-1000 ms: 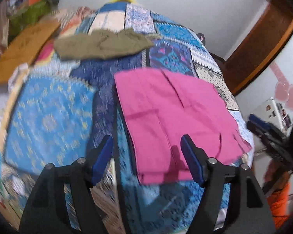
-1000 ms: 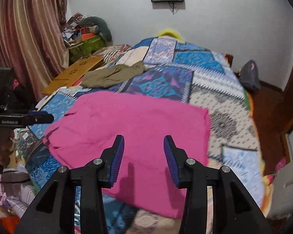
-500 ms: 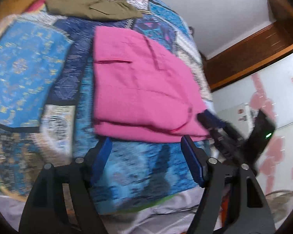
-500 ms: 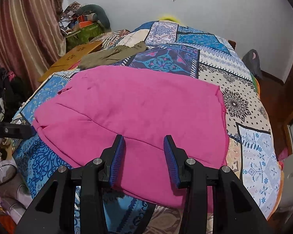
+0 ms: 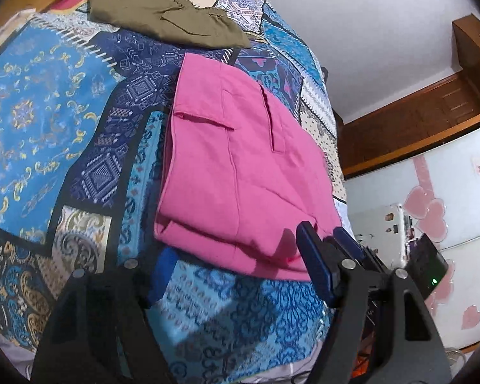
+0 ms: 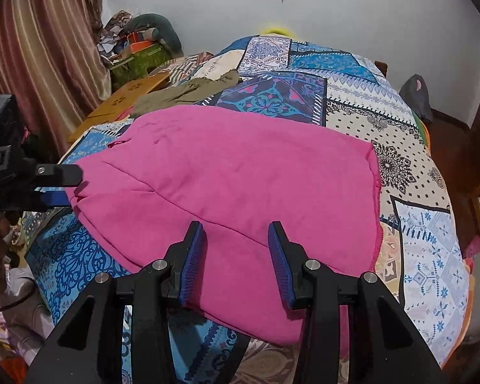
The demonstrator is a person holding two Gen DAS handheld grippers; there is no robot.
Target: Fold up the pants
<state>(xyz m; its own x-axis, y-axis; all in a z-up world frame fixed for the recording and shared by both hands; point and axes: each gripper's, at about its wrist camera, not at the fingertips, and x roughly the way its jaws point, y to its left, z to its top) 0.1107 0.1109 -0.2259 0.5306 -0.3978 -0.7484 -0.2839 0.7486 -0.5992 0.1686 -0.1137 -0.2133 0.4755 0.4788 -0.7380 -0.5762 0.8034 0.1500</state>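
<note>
Folded pink pants (image 6: 227, 185) lie on the patchwork bedspread (image 6: 425, 243), near edge hidden behind the right gripper (image 6: 236, 256), half-open and empty. Left gripper (image 5: 236, 275) gapes wide, empty, at their corner. Olive garment (image 5: 163, 19) beyond.

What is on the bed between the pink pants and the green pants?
Nothing lies there: only bare patchwork bedspread separates the pink pants from the green pants. The left wrist view shows that gap best.

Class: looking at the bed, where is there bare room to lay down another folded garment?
Free: the bedspread right of the pink pants, and the blue patch left of them. Crowded: the far left corner, with olive pants and cardboard.
</note>
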